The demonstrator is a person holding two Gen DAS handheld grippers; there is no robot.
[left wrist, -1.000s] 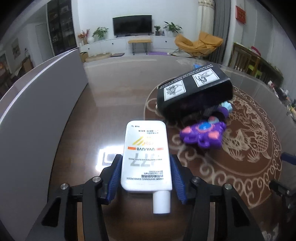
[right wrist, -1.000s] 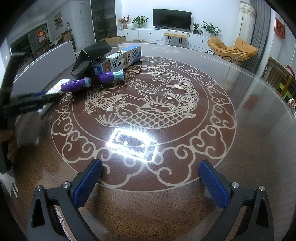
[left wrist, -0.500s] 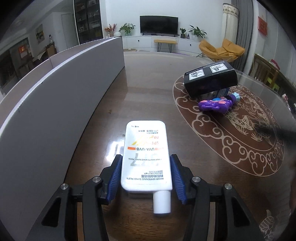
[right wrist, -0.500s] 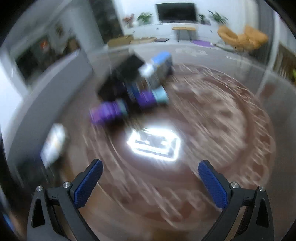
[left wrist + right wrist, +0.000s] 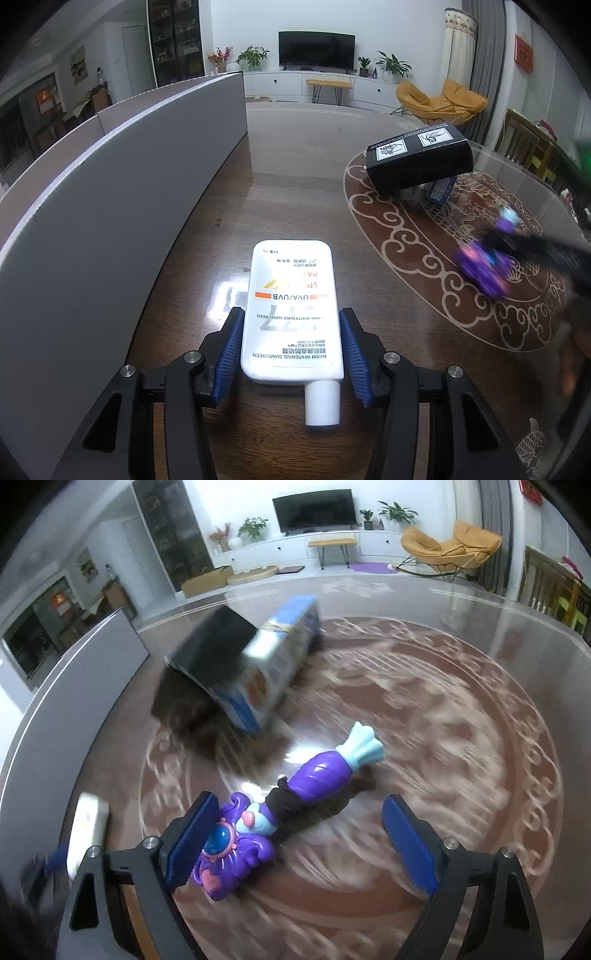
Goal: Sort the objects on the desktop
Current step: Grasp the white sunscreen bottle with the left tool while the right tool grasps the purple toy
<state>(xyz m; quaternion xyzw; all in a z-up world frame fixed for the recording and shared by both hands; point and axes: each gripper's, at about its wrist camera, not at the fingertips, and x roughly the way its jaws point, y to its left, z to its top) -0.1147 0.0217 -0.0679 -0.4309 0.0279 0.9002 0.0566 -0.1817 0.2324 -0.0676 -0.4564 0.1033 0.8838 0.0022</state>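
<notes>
My left gripper [image 5: 291, 350] is shut on a white sunscreen bottle [image 5: 291, 306], cap toward the camera, held just above the brown table near the grey partition [image 5: 110, 206]. My right gripper [image 5: 299, 845] is open, its fingers either side of a purple toy [image 5: 295, 805] lying on the table; the left pad is close to the toy's flower end. The toy shows blurred in the left wrist view [image 5: 484, 269] with the right gripper's arm over it. The sunscreen bottle also shows at the left of the right wrist view [image 5: 88, 827].
A black box [image 5: 419, 158] leans on a blue and white carton [image 5: 273, 664] at the far side of the table's round fish pattern [image 5: 424, 258]. The grey partition runs along the table's left side.
My right gripper has swept left and forward across the table to the purple toy and now straddles it. My left gripper has carried the sunscreen bottle left, toward the partition.
</notes>
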